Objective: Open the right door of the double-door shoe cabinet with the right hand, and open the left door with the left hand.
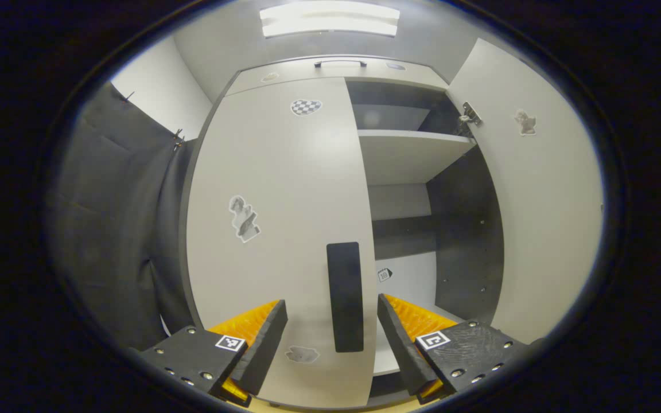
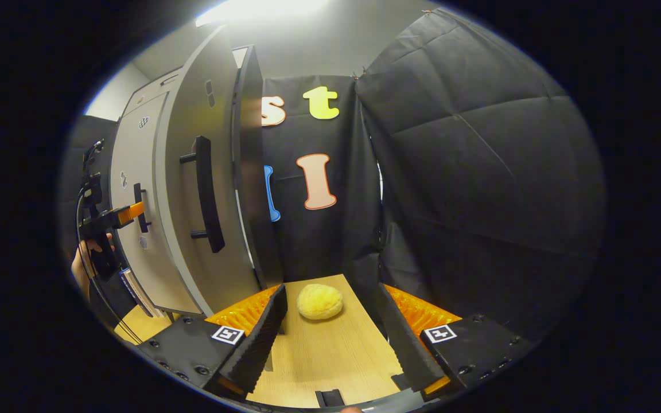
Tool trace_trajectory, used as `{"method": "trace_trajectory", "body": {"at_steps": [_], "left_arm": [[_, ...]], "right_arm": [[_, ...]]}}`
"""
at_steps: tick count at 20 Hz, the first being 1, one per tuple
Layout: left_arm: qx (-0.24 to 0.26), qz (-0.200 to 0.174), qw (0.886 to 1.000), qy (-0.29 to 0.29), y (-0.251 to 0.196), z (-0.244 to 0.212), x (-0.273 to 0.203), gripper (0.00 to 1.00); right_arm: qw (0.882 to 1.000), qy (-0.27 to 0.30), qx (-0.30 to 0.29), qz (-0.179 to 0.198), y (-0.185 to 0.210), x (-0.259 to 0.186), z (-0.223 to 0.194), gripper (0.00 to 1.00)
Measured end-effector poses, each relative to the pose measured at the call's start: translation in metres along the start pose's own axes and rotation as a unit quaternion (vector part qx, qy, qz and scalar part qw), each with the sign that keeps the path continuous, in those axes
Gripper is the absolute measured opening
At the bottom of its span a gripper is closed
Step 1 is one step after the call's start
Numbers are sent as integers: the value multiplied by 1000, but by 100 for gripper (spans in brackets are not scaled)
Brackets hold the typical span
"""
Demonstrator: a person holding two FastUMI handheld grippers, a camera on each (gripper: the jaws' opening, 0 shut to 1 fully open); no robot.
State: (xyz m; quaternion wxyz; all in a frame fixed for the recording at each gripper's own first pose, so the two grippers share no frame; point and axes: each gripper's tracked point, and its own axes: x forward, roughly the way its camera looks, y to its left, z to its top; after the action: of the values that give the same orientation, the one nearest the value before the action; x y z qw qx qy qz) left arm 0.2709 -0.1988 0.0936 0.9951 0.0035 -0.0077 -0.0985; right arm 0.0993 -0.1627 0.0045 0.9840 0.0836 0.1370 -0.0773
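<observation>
— Cabinet (image 1: 284, 189) first: where does it stand, and how are its doors?

— Straight ahead in the left gripper view. Its left door (image 1: 276, 229) is closed, pale, with a few stickers on it and a dark vertical handle (image 1: 345, 295) near its right edge. The right door (image 1: 543, 218) is swung wide open, a hinge (image 1: 470, 113) showing near its top, and the shelves (image 1: 411, 152) inside are exposed.

— And the left gripper (image 1: 333, 327)?

— Close in front of the left door. Its jaws are spread, with the handle standing between them; I cannot tell whether either finger touches it.

— Does the other view show that too?

— Yes. In the right gripper view the left gripper (image 2: 113, 218) sits far off on the left, held by a hand (image 2: 85, 264), its tip up against the left door's handle (image 2: 142, 207).

— Where is the right gripper (image 2: 330, 327)?

— Off to the right of the cabinet, near the booth's black cloth wall (image 2: 479, 172). Its jaws are spread wide with nothing between them. The open right door (image 2: 198, 189) stands edge-on to its left, its long dark handle (image 2: 207, 192) sticking out.

— Anything else?

— A yellow, roundish, bumpy object (image 2: 319, 302) lies on the wooden surface (image 2: 330, 361) just beyond the right gripper's jaws, apart from both fingers.
</observation>
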Motion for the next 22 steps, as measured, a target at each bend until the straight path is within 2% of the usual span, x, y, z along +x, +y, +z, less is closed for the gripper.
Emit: {"method": "trace_trajectory", "body": {"at_steps": [2,3,4,5,6,7,10,13,14,15,16,17,19,20,21,22], "left_arm": [[-10,-12,1000,6,-3,-5,10,94],[-13,-15,1000,8,-3,-6,15,93],[-11,-18,1000,13,-3,-8,20,92],[-10,-20,1000,17,-3,-10,24,92],[-11,-22,1000,17,-3,-9,28,92],[-15,-24,999,20,-3,-10,32,80],[-22,-18,999,25,1,-10,32,60],[-2,-31,999,34,-3,-7,34,60],[-6,-53,998,38,-11,-8,35,56],[-15,-52,998,40,-13,-7,32,40],[-17,-52,997,47,-12,-12,33,28],[-15,-50,997,52,-12,-12,33,27],[-17,-49,997,56,-10,-11,31,25],[-23,-50,997,57,-10,-12,31,23],[-28,-54,997,57,-11,-10,29,20],[-35,-57,996,59,-12,-10,28,20]], "right_arm": [[1000,3,12,-7,-2,-2,-3,97],[1000,4,15,-11,-4,-3,-4,92],[1000,4,16,-15,-6,-5,-6,97],[1000,6,17,-18,-7,-6,-8,92],[1000,7,18,-19,-8,-7,-9,97],[1000,6,19,-21,-9,-9,-9,97],[1000,2,17,-26,-13,-13,-7,98],[1000,1,15,-22,-14,-18,-6,97],[1000,0,14,-19,-14,-19,-5,97],[1000,-1,11,-17,-13,-20,-4,97],[1000,-2,8,-15,-12,-22,-3,92],[1000,-4,4,-13,-11,-24,-3,97],[1000,-6,-4,-6,-9,-29,-3,97],[1000,-5,-9,-6,-9,-30,-3,92],[1000,-5,-13,-6,-11,-32,-4,92],[1000,-6,-16,-5,-12,-34,-3,97]]}}
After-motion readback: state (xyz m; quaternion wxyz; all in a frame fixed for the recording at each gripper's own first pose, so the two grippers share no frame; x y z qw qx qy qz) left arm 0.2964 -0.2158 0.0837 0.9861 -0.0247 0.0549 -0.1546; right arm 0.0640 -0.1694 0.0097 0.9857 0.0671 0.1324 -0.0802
